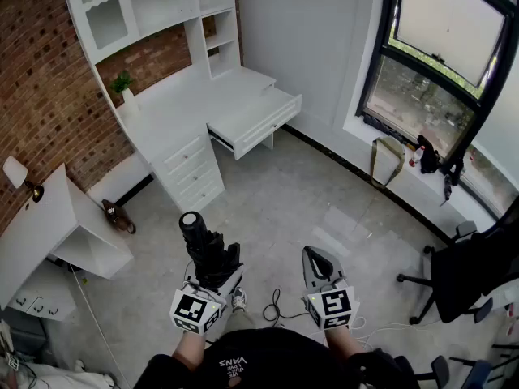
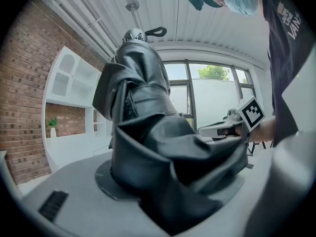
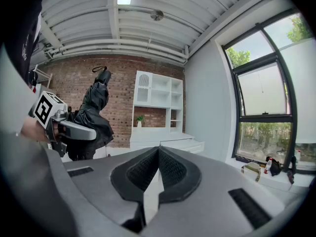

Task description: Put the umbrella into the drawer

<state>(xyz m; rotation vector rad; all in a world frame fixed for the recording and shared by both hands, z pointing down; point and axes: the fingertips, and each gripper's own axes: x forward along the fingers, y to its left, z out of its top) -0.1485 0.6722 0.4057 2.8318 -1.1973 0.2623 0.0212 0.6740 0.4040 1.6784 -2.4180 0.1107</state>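
My left gripper (image 1: 212,272) clamps the folded black umbrella (image 1: 197,232), which juts up and forward over the floor (image 1: 308,193). Well apart from it, the drawer (image 1: 258,122) stands pulled open at the white desk's (image 1: 182,96) right end. My right gripper (image 1: 318,259) is pressed shut on nothing.

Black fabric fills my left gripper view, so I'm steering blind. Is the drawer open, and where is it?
Observer: Open. The head view shows the drawer pulled out from under the top of the white desk, ahead across the floor.
Operator: Is the right gripper free to help?
Observer: The right gripper has its jaws together with nothing between them.
Operator: Anything underfoot?
Observer: A black cable lies on the floor by the person's feet.
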